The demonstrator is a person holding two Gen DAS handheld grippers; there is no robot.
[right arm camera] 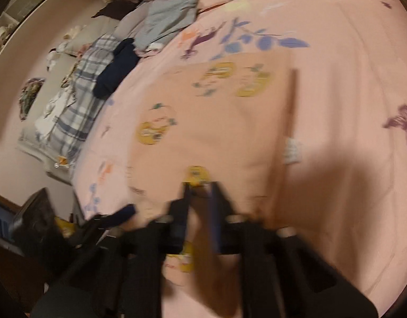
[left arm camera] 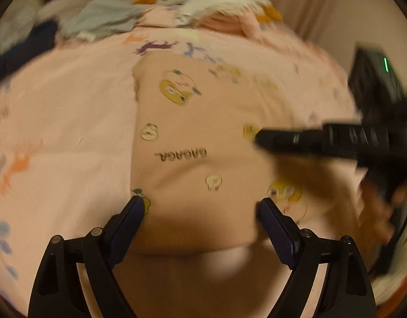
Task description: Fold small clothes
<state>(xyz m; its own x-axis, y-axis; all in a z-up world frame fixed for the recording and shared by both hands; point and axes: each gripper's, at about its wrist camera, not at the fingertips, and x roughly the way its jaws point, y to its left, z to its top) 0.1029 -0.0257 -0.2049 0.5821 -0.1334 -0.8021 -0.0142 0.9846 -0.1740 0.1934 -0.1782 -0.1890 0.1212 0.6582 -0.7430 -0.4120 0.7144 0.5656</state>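
Peach printed garment (left arm camera: 198,137) lies flat mid-bed on the pink bedspread (left arm camera: 63,137), folded into a rough rectangle, near hem toward the front edge. Left gripper (left arm camera: 199,208) released, jaws spread wide just above the garment's near edge, holding nothing. Right gripper (right arm camera: 199,185) blurred; jaws nearly closed, a fold of the peach fabric seems pinched between them, can't confirm. From the left wrist view its finger sits over the garment's right side. Loose clothes pile (right arm camera: 124,61) at the far left edge; goose plush (left arm camera: 203,0) along the far edge.
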